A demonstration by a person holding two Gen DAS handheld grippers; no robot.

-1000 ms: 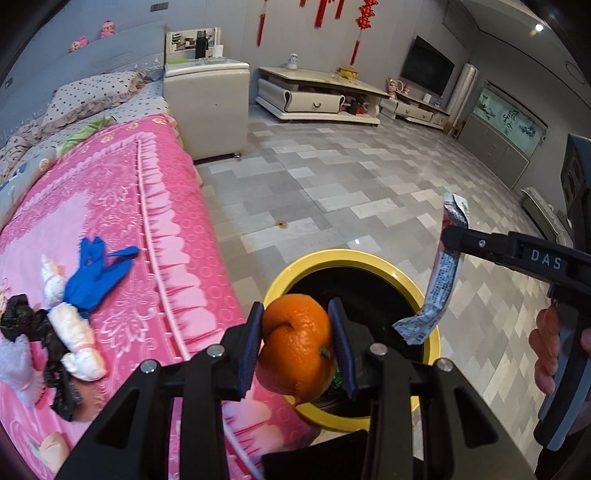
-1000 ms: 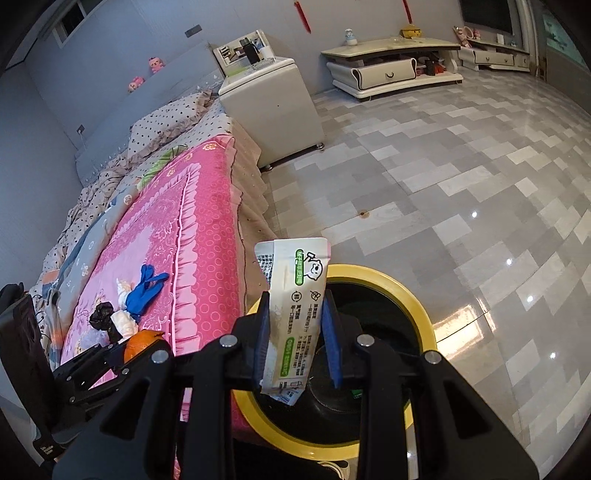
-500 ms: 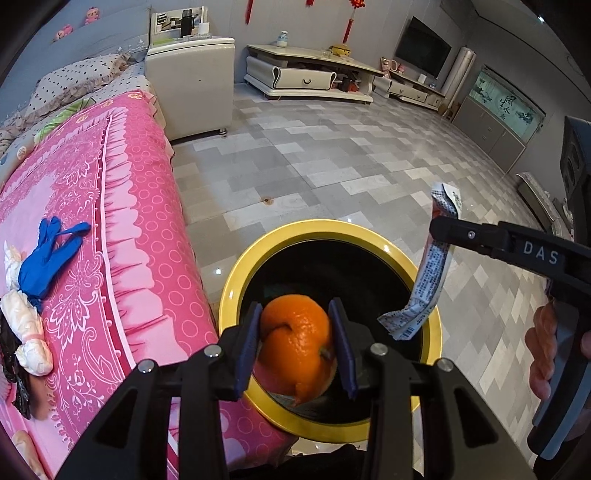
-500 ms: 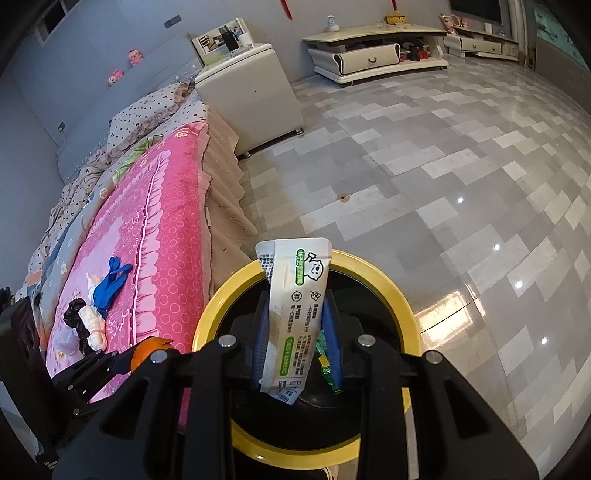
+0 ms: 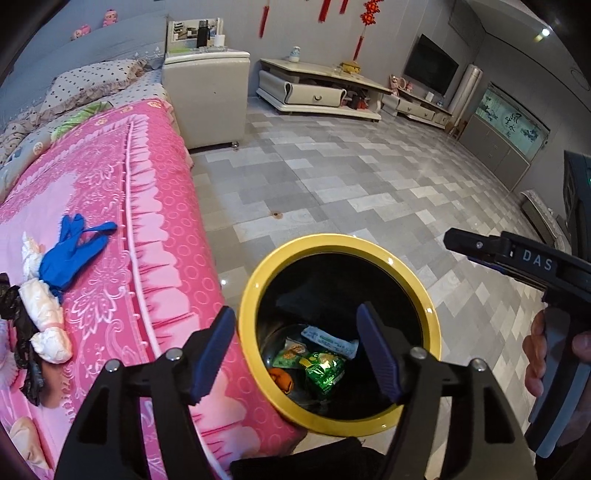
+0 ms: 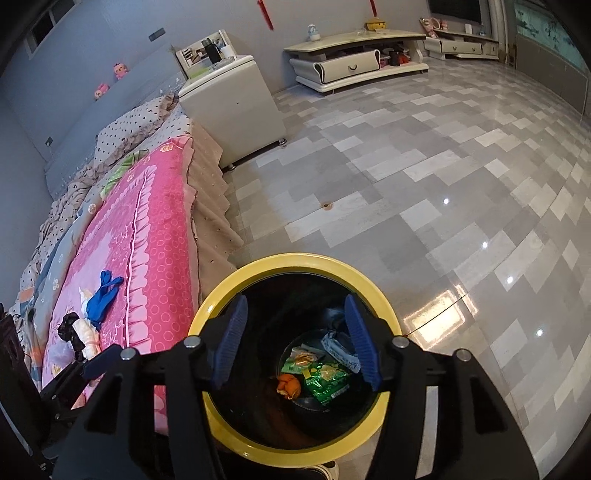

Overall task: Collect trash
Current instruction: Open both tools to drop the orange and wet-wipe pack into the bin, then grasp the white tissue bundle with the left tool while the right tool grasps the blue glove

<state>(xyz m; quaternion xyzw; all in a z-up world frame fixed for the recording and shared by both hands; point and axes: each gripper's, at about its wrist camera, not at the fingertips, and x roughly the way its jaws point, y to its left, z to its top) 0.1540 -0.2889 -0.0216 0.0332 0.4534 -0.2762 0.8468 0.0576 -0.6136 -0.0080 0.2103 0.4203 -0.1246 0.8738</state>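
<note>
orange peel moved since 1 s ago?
Yes. It left the left gripper, now open, and dropped down inside the yellow-rimmed bin; the orange peel lies at the bottom.

My two views are evenly lit by cool, soft room light, fairly bright and sharp in the middle. A ceiling lamp (image 5: 545, 32) shows as a small white dot at the upper right of my left view. In my right view the glossy floor (image 6: 424, 177) throws back small white sparkles and one broad warm glare patch. The inside of the bin (image 6: 376, 295) is deep in shadow, its walls nearly black. Both pictures bulge strongly, with straight lines curving near the rim and black corners. Far furniture looks slightly soft.
</note>
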